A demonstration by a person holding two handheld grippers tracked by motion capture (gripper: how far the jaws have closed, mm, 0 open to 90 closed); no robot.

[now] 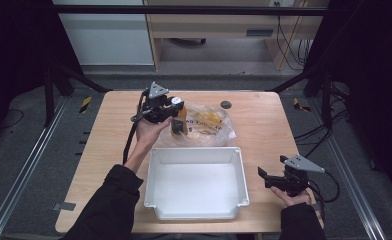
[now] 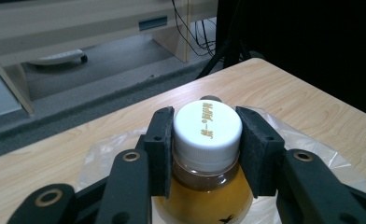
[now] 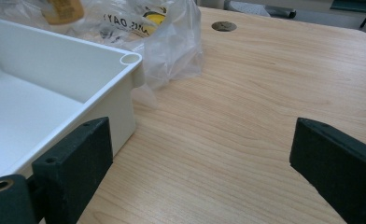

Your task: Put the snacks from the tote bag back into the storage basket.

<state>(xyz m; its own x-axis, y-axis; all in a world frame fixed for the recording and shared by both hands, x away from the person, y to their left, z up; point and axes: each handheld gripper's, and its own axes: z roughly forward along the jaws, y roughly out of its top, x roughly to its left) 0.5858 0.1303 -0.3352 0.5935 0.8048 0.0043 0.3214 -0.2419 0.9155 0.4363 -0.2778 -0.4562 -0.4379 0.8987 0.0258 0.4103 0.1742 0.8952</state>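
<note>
My left gripper (image 2: 207,142) is shut on the white cap of a small bottle (image 2: 207,128) of amber liquid, its pads pressed on both sides of the cap. From above, that left gripper (image 1: 176,114) holds the bottle (image 1: 180,121) lifted over the clear plastic bag (image 1: 209,124) at the back of the table. My right gripper (image 1: 262,176) rests low at the front right, jaws wide apart with bare table between them. In the right gripper view the pads (image 3: 80,158) stand far apart beside the white tub (image 3: 78,88).
A white rectangular tub (image 1: 196,210) sits at the front centre of the wooden table (image 1: 264,130). The bag holds yellow packets (image 1: 207,119). A round grommet (image 1: 226,104) lies near the back edge. Black frame posts flank the table.
</note>
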